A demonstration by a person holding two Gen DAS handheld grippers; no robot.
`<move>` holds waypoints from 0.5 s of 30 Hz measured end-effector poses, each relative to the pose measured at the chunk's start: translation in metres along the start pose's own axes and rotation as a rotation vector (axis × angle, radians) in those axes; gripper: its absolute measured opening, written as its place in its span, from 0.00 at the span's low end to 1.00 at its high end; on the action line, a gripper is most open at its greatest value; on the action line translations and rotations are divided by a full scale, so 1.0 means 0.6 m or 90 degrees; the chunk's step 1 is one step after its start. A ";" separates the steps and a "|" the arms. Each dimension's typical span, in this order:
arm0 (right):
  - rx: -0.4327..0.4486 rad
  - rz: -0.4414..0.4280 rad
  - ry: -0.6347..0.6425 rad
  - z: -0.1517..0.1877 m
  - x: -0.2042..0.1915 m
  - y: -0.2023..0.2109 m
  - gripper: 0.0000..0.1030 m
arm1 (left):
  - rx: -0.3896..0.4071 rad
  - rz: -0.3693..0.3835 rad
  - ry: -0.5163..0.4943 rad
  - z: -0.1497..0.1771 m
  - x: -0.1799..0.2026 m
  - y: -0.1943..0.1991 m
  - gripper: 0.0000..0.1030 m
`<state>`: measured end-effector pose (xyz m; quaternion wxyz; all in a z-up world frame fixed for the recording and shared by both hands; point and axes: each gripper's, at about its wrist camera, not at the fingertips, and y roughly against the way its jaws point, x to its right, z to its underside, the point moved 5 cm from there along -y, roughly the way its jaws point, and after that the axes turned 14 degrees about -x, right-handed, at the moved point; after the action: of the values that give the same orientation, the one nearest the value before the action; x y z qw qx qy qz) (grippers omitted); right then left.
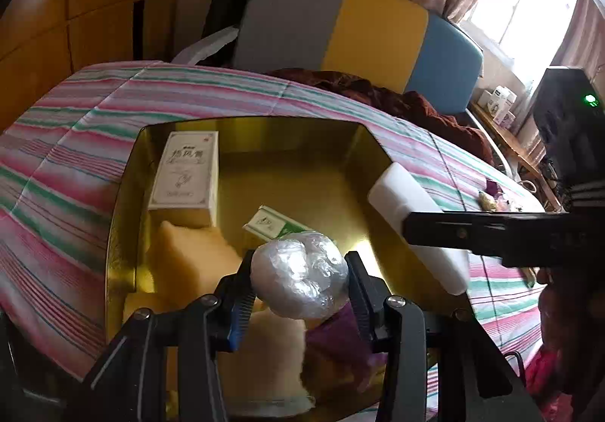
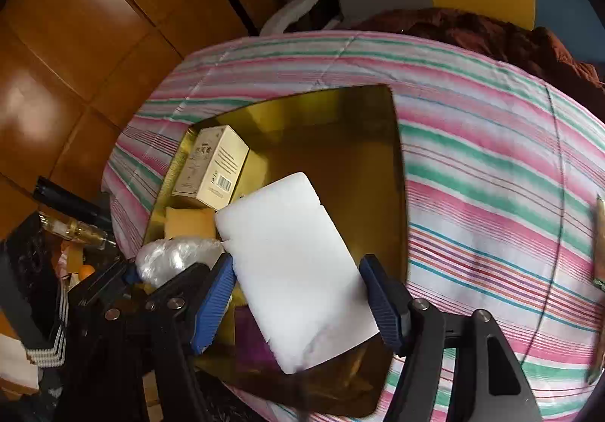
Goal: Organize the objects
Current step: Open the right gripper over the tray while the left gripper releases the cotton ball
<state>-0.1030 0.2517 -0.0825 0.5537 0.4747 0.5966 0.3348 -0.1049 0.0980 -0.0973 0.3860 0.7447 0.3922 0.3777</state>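
Overhead, both hand-held grippers angled down over gold tray: left clamping plastic-wrapped ball, right apparently gripping white block.

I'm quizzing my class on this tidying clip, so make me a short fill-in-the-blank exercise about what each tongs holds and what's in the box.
1. The left tongs are shut on a ball wrapped in clear ____.
2. The right tongs grip a white foam ____.
3. Both items hang above a box whose inside is ____ coloured.
4. The box sits on a ____ bedsheet.

Missing words: plastic; block; gold; striped
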 end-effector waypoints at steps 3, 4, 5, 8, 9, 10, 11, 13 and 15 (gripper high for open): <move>-0.010 0.011 -0.010 -0.007 0.005 -0.015 0.67 | -0.004 0.003 -0.002 0.003 0.001 -0.008 0.46; -0.011 0.015 -0.015 -0.008 0.007 -0.019 0.68 | -0.004 0.001 -0.007 0.004 0.005 -0.011 0.46; -0.011 0.022 -0.020 -0.011 0.011 -0.022 0.69 | -0.005 0.001 -0.013 0.005 0.009 -0.013 0.49; -0.011 0.027 -0.030 -0.011 0.022 -0.024 0.71 | -0.009 -0.002 -0.016 0.008 0.012 -0.016 0.61; -0.012 0.026 -0.032 -0.010 0.024 -0.022 0.73 | -0.005 -0.001 -0.015 0.008 0.013 -0.013 0.65; -0.011 0.031 -0.032 -0.008 0.026 -0.021 0.76 | 0.001 -0.004 -0.013 0.008 0.013 -0.009 0.67; -0.009 0.037 -0.031 -0.007 0.026 -0.020 0.77 | 0.006 -0.008 -0.013 0.007 0.013 -0.006 0.70; 0.000 0.039 -0.029 -0.003 0.026 -0.014 0.78 | 0.017 -0.014 -0.006 0.005 0.009 0.003 0.73; 0.010 0.035 -0.029 -0.001 0.025 -0.008 0.78 | 0.026 -0.018 0.000 0.001 0.005 0.013 0.74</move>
<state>-0.1036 0.2639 -0.0922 0.5537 0.5028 0.5732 0.3347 -0.1005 0.0975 -0.0900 0.3757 0.7468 0.4105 0.3642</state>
